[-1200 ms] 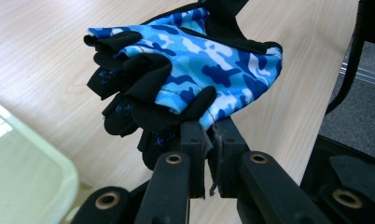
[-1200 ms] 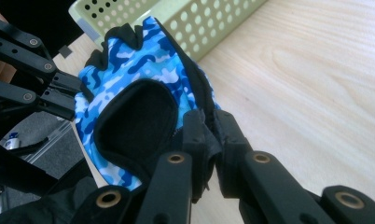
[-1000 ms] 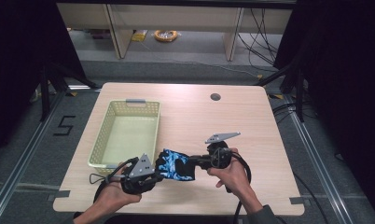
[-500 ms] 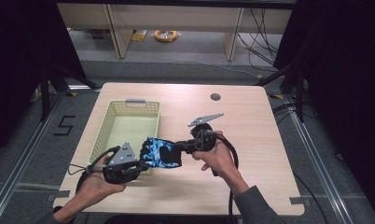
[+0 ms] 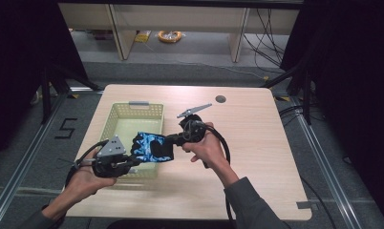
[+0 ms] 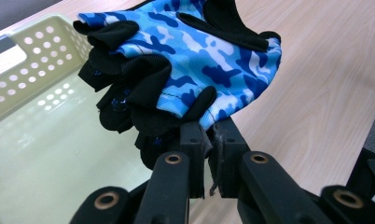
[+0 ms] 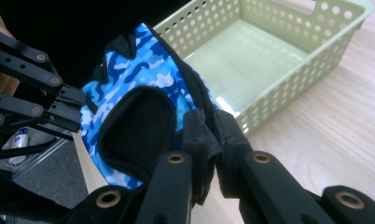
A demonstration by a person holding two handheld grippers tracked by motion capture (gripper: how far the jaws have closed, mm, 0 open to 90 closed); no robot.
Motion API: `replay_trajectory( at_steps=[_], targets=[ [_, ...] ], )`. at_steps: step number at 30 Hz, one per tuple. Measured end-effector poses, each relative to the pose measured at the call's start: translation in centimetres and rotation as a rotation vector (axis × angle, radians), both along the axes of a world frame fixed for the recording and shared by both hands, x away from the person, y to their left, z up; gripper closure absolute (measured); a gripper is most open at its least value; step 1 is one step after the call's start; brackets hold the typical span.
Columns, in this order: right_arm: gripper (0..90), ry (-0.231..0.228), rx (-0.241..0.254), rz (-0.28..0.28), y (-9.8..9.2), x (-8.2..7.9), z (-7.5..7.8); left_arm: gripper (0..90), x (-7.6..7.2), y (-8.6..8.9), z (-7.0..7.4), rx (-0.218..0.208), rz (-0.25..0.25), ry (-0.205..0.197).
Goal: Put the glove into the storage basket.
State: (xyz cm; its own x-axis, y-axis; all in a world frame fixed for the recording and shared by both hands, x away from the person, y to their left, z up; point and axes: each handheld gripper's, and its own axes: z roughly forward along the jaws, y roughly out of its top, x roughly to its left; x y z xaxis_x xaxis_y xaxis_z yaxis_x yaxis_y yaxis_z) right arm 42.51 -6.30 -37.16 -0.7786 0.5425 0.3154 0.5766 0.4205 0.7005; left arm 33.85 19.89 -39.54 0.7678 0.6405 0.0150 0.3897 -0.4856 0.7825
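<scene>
The left gripper (image 5: 133, 161) and right gripper (image 5: 173, 140) are each clamping an edge of the blue camouflage glove (image 5: 153, 146). They are holding it (stretched between them) above the near right corner of the pale green basket (image 5: 114, 125) on the table (image 5: 257, 143).

Bright overhead light, glare inside basket (image 7: 251, 51), dark soft surroundings.

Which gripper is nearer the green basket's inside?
Left. The left gripper holds the blue glove over the green basket; the right gripper grips the glove's other edge, just beyond the basket's wall.

High overhead, two close views, shared basket (image 5: 133, 125)
</scene>
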Motion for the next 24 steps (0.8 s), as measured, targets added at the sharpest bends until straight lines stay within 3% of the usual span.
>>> replay_trajectory(
  at_steps=[16,24],
  targets=[
    [84.5,0.005,-0.019,0.003,3.8,1.7,0.6,83.8,1.9,3.2,-0.4,0.007,0.048,0.047],
    [84.5,0.015,-0.044,0.006,6.2,3.4,-0.3,83.8,2.9,5.1,-1.3,0.011,0.083,0.079]
  ],
)
